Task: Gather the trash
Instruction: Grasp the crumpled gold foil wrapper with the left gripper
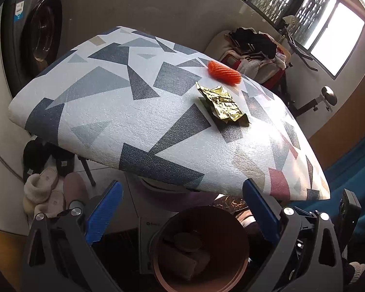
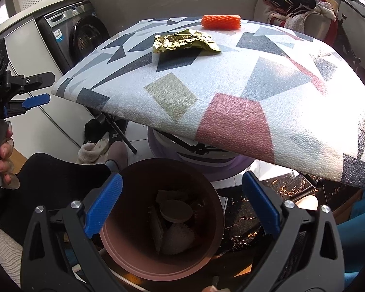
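I see a gold wrapper (image 1: 222, 105) and orange net (image 1: 224, 72) on the patterned table (image 1: 104, 112); bin (image 2: 163, 262) below. Both hand-held grippers, left (image 1: 182, 214) and right (image 2: 182, 206), gape wide, empty. A washer (image 2: 81, 40) stands behind.

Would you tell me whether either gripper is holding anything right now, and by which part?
Nothing is held: the left gripper and right gripper are both open and empty above the bin.
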`<state>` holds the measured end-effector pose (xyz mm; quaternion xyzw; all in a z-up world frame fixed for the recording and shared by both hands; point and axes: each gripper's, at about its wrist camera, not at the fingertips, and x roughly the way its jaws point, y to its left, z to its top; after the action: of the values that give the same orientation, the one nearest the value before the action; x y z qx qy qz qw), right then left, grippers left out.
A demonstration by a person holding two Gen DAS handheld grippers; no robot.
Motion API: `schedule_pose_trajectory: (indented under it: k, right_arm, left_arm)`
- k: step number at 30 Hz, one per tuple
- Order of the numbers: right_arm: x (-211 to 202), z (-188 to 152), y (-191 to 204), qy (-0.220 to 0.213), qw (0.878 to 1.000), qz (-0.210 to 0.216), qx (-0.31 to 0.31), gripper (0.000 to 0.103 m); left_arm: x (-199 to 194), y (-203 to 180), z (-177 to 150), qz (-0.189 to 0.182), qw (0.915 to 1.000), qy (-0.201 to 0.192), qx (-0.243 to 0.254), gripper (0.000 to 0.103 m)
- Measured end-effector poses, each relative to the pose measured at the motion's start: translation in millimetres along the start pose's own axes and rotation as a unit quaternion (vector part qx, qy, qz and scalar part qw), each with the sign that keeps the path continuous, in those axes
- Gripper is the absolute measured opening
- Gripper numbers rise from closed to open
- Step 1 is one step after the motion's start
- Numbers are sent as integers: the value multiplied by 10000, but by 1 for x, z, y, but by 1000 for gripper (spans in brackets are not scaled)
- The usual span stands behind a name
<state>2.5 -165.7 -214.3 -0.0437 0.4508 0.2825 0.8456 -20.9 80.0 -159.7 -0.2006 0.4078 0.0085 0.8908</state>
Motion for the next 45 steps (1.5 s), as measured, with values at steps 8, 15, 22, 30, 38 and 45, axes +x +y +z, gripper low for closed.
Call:
schedule_pose_trajectory:
  k: [8,15,22,30,38,45]
  right_arm:
    - [2,22,-14,-121,9997,-171,-92,97]
    - [7,50,-34,-275,9993,-257,-7,97]
    - [14,73,-52,-384,9987,-306,126,97]
    - [22,74,-63,-322,9985,-370,259,97]
    - [29,71,-66,-208,9984,-436,290,97]
    - [28,83,-71,-262,9979,-519,302,97]
  left_arm:
    - [22,-3,31,-204,9995,2,-220,96]
    - [61,-20,64,-526,9979,120,-362,95]
    - [125,-35,104,-765,9946,444,-537,71]
    - [181,-32,128,-947,9880,703,-997,52]
    - [202,-33,138,-1004,9886,507,-1003,38]
    - [202,-53,134,-624,9974,363,-54,38]
